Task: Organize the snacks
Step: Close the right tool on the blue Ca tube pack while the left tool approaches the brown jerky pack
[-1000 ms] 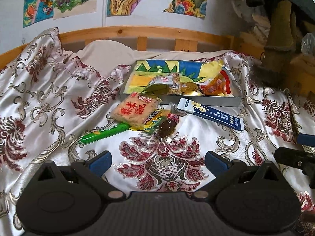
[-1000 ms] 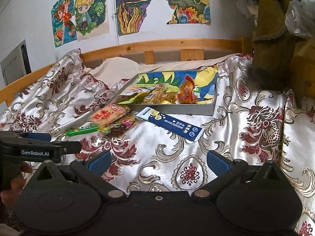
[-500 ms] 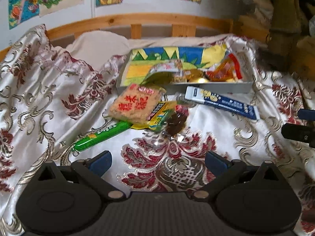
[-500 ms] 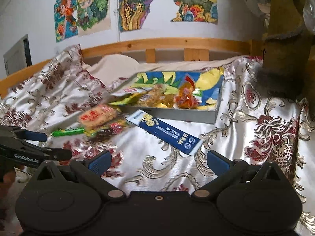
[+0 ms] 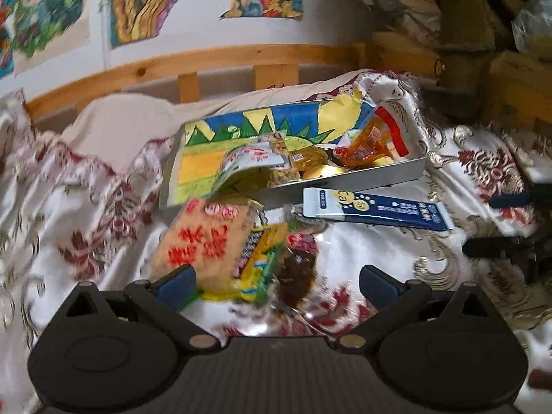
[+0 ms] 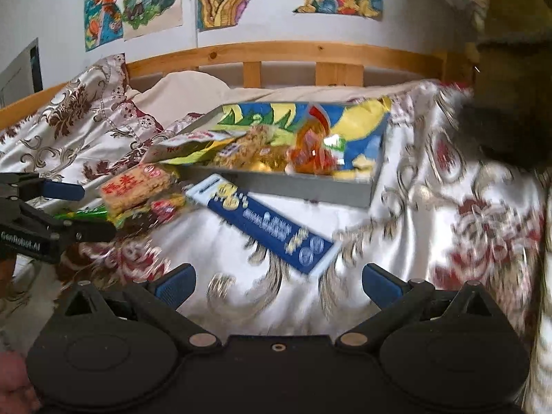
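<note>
Left tool (image 5: 274,284) spread wide, low over rice cake (image 5: 203,241), lined up for pick. Right tool (image 6: 277,284) spread too, facing blue pack (image 6: 262,222). Tray (image 5: 345,186) behind, part-filled.

The bedspread (image 6: 465,207) is a glossy satin-like cloth, white with woven dark red and gold scrolls, and it shines where it creases. At twelve o'clock the bed rail (image 6: 276,53) is pale varnished wood with visible knots. The tray (image 5: 362,181) has matt grey metal walls and a painted paper lining. The rice cracker pack (image 5: 203,238) sits in clear glossy plastic wrap. The blue box (image 6: 272,224) looks like smooth, lightly glossy printed card. The left gripper (image 5: 276,281) is matt black plastic with blue fingertip pads (image 5: 176,283) that look finely ribbed. Paper drawings (image 6: 134,0) hang on the matt white wall.
</note>
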{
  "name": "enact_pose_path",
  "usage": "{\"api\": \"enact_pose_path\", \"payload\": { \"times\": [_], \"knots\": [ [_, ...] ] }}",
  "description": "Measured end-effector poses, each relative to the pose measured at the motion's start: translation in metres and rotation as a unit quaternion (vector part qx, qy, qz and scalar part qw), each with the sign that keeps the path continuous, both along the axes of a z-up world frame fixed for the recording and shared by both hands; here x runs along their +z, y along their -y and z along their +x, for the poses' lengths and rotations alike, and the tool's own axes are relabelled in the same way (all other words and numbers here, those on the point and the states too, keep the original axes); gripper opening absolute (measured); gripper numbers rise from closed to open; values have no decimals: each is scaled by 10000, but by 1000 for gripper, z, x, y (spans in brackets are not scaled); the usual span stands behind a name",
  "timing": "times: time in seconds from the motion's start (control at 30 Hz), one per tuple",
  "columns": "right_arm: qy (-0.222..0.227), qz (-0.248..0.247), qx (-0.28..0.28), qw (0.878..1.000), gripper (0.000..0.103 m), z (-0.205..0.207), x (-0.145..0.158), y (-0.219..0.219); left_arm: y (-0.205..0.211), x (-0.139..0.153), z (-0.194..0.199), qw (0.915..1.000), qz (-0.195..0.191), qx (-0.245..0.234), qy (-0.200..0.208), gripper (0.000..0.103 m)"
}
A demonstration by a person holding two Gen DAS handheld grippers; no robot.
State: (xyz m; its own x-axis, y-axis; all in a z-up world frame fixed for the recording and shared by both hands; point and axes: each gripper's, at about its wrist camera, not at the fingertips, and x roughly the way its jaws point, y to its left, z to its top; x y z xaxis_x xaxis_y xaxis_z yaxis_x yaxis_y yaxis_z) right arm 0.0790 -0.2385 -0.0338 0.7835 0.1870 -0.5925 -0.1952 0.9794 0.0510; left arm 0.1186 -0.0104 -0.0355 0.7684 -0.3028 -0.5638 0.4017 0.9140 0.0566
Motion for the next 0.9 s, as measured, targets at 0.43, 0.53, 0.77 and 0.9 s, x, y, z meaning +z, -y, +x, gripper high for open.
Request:
{"api": "enact_pose_path", "payload": {
  "times": [0.43, 0.53, 0.77, 0.9],
  "knots": [
    [-234, -409, 965, 9942, 91, 83, -13, -20, 15, -18, 14, 9994, 40, -341, -46, 99],
    [-463, -586, 1121, 9909, 84, 93, -24, -26, 18, -17, 14, 9989, 140, -441, -76, 96],
    [-551, -385, 997, 9927, 55, 82, -26, -16, 26, -18, 15, 9975, 317, -569, -273, 83],
    [-743, -298, 967, 9921, 49, 69, -23, -15, 26, -21, 19, 9968, 360, -468, -542, 72]
  ]
}}
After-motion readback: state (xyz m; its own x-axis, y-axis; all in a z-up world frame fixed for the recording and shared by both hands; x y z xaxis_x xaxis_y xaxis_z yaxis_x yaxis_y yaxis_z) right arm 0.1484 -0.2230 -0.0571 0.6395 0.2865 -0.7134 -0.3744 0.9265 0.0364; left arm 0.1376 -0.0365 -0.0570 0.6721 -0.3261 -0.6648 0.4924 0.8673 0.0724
